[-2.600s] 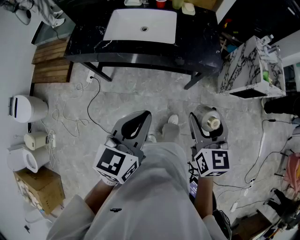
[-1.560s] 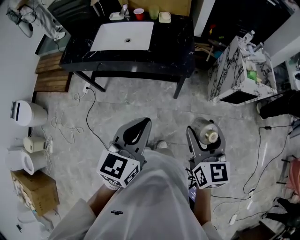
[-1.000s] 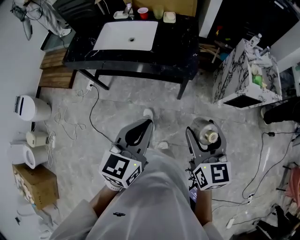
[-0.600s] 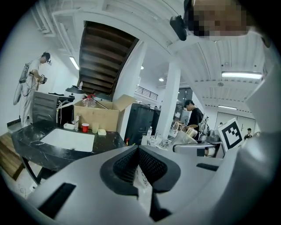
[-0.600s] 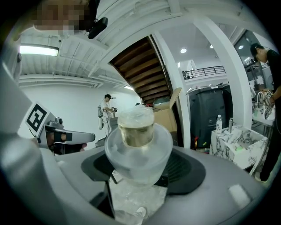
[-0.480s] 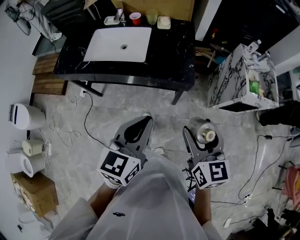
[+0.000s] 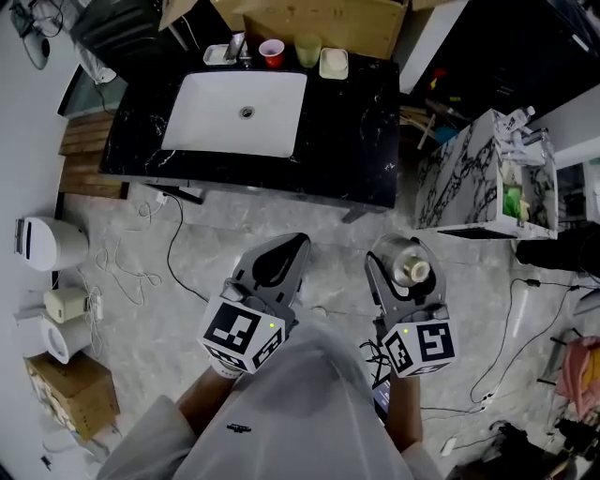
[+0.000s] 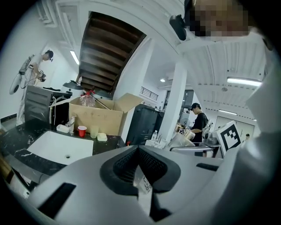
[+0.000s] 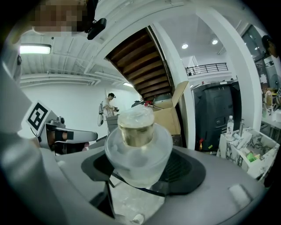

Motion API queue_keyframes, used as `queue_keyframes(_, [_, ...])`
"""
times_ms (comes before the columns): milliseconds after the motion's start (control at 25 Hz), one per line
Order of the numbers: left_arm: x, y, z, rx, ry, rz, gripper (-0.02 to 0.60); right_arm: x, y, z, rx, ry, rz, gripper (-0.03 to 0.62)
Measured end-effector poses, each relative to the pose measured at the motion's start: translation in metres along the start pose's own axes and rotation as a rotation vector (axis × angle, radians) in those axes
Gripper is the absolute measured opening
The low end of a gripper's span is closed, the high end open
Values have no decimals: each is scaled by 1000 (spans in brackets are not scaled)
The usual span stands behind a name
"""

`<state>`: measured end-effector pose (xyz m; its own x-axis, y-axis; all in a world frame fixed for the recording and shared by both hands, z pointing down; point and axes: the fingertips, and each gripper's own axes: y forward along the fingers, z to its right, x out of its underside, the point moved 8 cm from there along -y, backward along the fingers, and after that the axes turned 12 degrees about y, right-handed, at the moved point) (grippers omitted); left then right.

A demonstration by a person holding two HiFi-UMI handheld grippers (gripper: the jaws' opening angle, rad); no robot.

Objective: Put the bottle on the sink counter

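A clear plastic bottle (image 7: 410, 270) with a pale gold cap stands upright between the jaws of my right gripper (image 7: 401, 249), which is shut on it. In the right gripper view the bottle (image 9: 138, 147) fills the gap between the jaws, cap upward. My left gripper (image 7: 287, 247) is level with it to the left, shut with nothing held. Both hover over the grey floor, short of the black marble sink counter (image 7: 356, 131), with its white basin (image 7: 239, 112). In the left gripper view the basin (image 8: 57, 147) lies ahead at lower left.
A red cup (image 7: 272, 52), a green cup (image 7: 307, 49) and soap dishes line the counter's back edge, before a cardboard box (image 7: 309, 19). A marble-patterned cabinet (image 7: 478, 178) stands right of the counter. Cables (image 7: 169, 253) and white appliances (image 7: 52, 242) lie on the floor at left.
The sink counter has come nearer and lower in the head view as the person walks toward it. Both grippers keep their places and the right one still holds the bottle.
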<state>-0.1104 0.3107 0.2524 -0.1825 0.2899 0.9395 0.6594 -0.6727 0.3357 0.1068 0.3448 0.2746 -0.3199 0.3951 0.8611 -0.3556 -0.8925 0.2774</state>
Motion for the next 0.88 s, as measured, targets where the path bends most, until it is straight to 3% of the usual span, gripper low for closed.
queue_keyframes(240, [-34, 30, -41, 33, 13, 19, 8, -36, 45, -2, 26, 1, 23, 345])
queue_keyframes(880, [-71, 95, -164, 88, 13, 18, 8, -95, 169, -10, 79, 10, 76, 345])
